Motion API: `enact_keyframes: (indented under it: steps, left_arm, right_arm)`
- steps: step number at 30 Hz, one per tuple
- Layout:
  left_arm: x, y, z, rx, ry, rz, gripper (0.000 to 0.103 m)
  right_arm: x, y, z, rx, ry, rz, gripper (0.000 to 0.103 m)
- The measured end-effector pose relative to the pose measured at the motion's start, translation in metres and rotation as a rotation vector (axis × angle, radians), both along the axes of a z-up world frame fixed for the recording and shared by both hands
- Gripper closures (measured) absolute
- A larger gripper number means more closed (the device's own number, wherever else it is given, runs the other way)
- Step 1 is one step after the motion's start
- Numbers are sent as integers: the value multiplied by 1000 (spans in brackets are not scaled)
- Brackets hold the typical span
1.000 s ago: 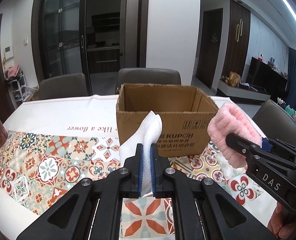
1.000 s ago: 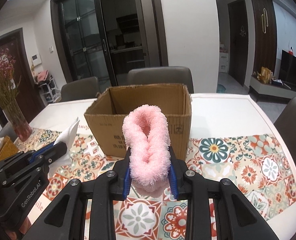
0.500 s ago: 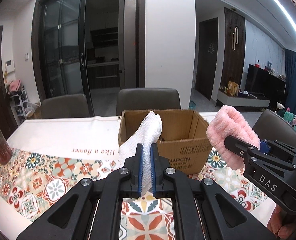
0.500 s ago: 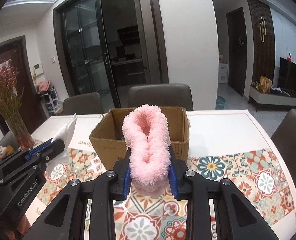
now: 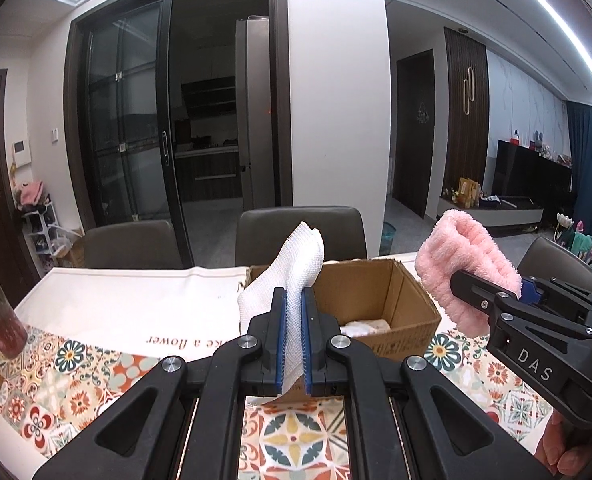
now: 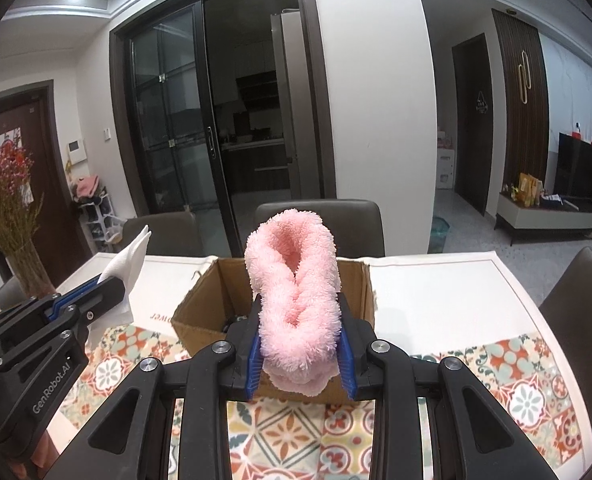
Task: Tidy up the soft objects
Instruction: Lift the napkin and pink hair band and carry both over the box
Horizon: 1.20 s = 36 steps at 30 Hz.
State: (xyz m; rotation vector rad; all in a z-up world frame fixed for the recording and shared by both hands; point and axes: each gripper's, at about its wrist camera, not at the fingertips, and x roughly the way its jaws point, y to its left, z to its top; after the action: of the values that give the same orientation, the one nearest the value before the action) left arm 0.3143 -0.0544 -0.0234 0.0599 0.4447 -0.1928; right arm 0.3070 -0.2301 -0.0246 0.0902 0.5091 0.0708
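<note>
My left gripper (image 5: 293, 300) is shut on a white knitted cloth (image 5: 291, 268) that sticks up between its blue pads. My right gripper (image 6: 300, 320) is shut on a folded fluffy pink cloth (image 6: 293, 280), which bulges above the fingers. In the left wrist view the pink cloth (image 5: 466, 260) and the right gripper (image 5: 484, 294) show at the right. The right wrist view has the white cloth (image 6: 129, 260) in the left gripper (image 6: 111, 288) at its left. Both cloths hang just in front of and above the open cardboard box (image 5: 380, 296) (image 6: 199, 308), which holds something pale inside.
The box stands on a table with a patterned tile runner (image 5: 71, 364) over a white cloth. A glass vase of dried flowers (image 6: 27, 268) stands at the left. Dark chairs (image 5: 296, 228) line the far side and another (image 6: 576, 308) sits at the right.
Both grippers have risen with their cloths still held. The box now sits lower in both views and its inside shows from above.
</note>
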Motion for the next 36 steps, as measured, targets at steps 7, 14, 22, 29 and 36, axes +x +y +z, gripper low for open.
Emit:
enact_keyframes:
  steps: [7,14,22,29,36]
  left_arm:
    - [20,-3,1,-7,-7,-8,94]
    - [44,-9,-3,-23,13,-20,94]
    - [70,-15,-13,-5,40,-32,94]
    - [91,-23,-23,10,75,-41,94]
    - [115,-29,-36,15,131,-57,94]
  right_arm:
    - [16,1,0,-5,-7,-4,71]
    - [34,2,-4,-25,-8,-3,71]
    - [55,5,-14,-46,11,5,71]
    - [76,7,-28,-52,55,17,71]
    - [97,8,-38,-72,92,26,71]
